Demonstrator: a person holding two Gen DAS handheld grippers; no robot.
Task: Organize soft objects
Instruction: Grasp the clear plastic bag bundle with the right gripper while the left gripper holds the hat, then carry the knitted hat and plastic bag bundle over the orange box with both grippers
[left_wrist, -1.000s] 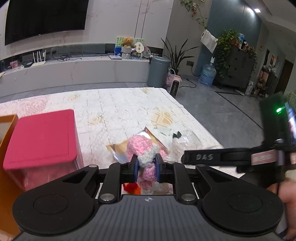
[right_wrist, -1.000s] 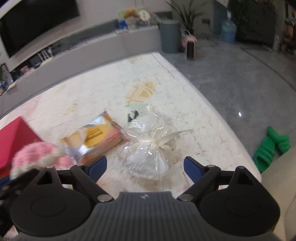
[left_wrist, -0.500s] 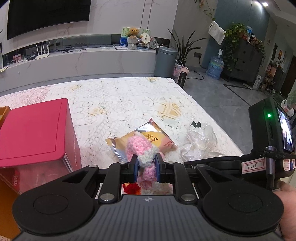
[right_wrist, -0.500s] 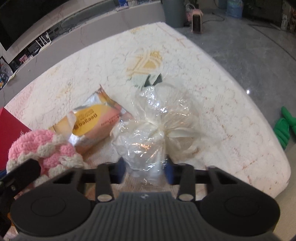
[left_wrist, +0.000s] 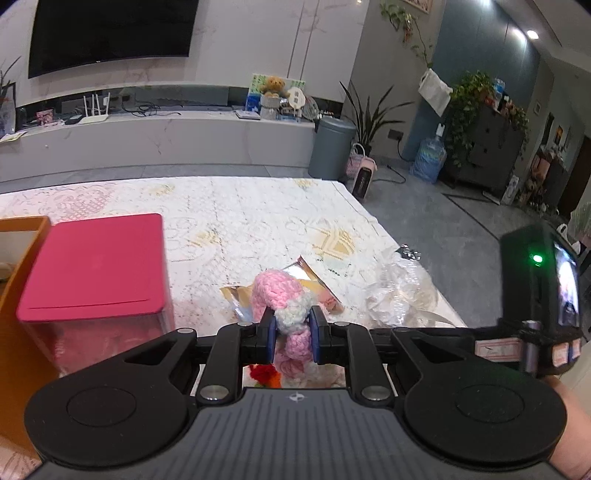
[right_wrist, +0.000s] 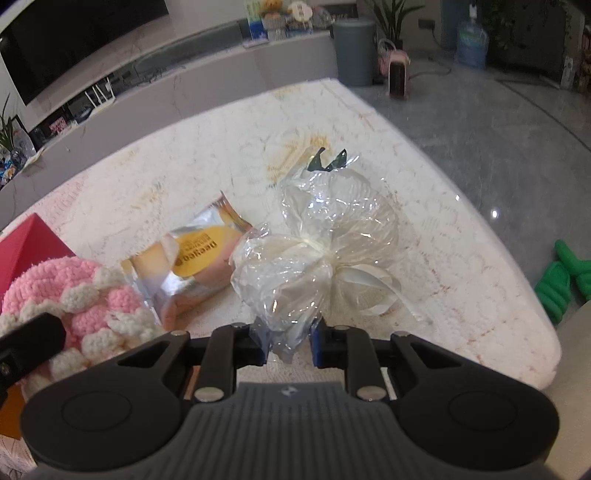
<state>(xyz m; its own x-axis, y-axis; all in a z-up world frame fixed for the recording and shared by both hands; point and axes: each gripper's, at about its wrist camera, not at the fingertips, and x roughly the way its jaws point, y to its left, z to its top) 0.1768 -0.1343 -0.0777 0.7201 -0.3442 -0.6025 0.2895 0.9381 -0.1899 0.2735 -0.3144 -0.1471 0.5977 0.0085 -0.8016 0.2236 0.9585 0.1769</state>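
Observation:
My left gripper (left_wrist: 292, 334) is shut on a pink and white crocheted toy (left_wrist: 282, 295), held just above the table. The same crocheted toy (right_wrist: 74, 295) shows at the left edge of the right wrist view. My right gripper (right_wrist: 288, 341) is closing on the near end of a clear plastic bag (right_wrist: 317, 251) tied with a cream ribbon, and its blue pads press the crinkled film between them. A wrapped bread snack (right_wrist: 195, 258) in a foil and orange packet lies on the table just left of the bag, behind the toy.
A red-lidded clear box (left_wrist: 96, 266) stands at the left, with an orange box (left_wrist: 14, 280) beside it. The table's patterned cloth (left_wrist: 240, 221) ends in a rounded edge at the right (right_wrist: 517, 280). Green slippers (right_wrist: 561, 280) lie on the grey floor.
The right gripper's wide-open jaws have closed in on the near end of the plastic bag. The left gripper has kept its grip on the toy, hardly moving.

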